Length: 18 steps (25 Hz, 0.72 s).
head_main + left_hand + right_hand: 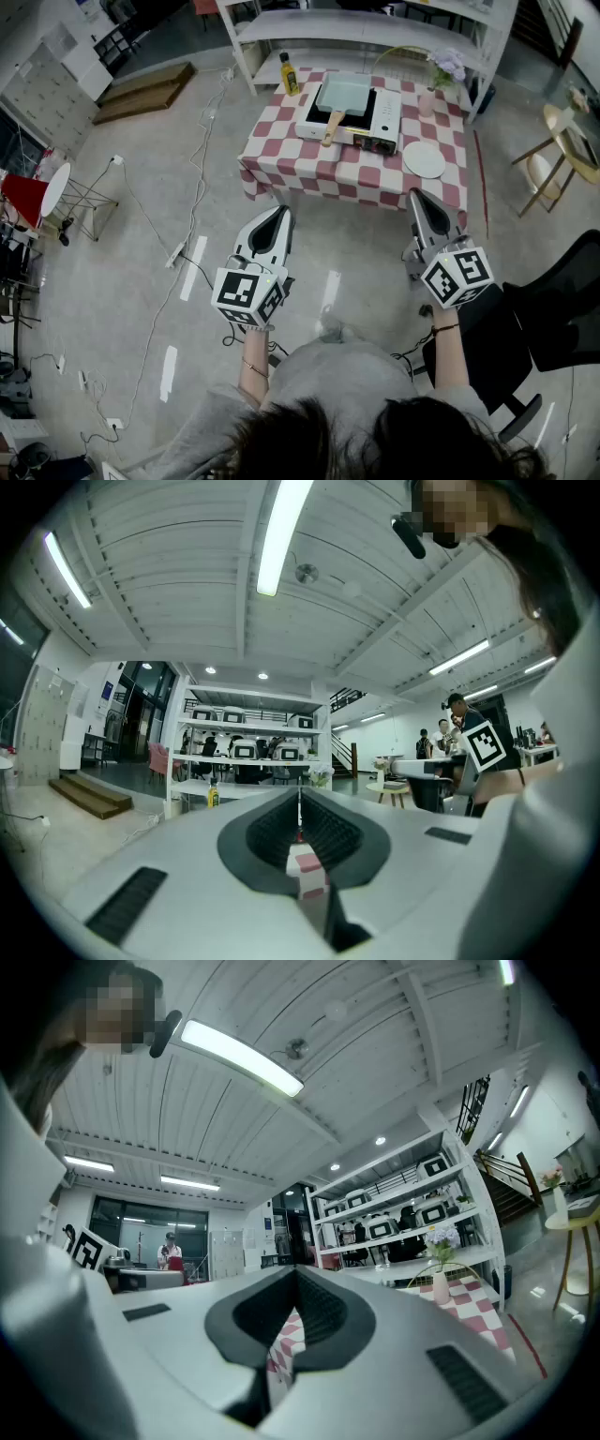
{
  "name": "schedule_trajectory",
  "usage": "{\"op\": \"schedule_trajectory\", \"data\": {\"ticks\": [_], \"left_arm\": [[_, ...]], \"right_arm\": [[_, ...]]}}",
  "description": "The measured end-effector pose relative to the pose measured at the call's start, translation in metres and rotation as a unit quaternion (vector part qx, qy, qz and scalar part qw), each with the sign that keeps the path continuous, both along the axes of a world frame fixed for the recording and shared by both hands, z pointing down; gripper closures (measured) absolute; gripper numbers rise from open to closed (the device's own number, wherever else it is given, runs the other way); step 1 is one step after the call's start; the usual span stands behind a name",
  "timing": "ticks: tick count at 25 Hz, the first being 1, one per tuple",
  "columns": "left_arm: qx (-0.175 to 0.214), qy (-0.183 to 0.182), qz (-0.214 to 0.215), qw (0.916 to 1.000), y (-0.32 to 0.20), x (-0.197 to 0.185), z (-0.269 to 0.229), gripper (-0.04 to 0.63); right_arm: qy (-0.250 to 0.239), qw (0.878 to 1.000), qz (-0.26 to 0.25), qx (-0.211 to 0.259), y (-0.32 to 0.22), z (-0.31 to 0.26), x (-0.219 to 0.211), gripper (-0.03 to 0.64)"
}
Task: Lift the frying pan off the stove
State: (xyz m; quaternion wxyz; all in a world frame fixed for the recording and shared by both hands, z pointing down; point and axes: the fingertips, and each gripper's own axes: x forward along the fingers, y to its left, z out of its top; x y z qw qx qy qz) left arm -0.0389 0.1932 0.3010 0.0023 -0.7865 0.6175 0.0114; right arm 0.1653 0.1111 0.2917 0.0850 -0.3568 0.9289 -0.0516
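A pale blue square frying pan point(344, 94) with a wooden handle point(330, 129) sits on a white portable stove point(373, 122) on the red-and-white checkered table point(309, 159). My left gripper point(280, 218) and right gripper point(418, 199) hang side by side over the floor, well short of the table, both pointing toward it. The jaws of each are shut with nothing in them. In the left gripper view the left gripper point(300, 797) shows its pads pressed together, with checkered cloth glimpsed below. The right gripper point(295, 1276) is likewise shut in the right gripper view.
A yellow bottle point(290, 75), a white plate point(424, 159) and a vase of flowers point(441, 73) share the table. White shelving point(366, 23) stands behind it. A black office chair point(553, 309) is at my right; cables point(192, 178) trail over the floor on my left.
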Motion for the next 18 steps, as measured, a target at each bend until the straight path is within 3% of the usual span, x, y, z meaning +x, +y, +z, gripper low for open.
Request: {"op": "schedule_trajectory", "data": {"ticks": [18], "left_arm": [[-0.027,0.020,-0.023,0.9992,-0.006,0.007,0.018,0.565]], "right_arm": [[0.001,0.999,-0.035,-0.012,-0.014,0.008,-0.009,0.595]]}}
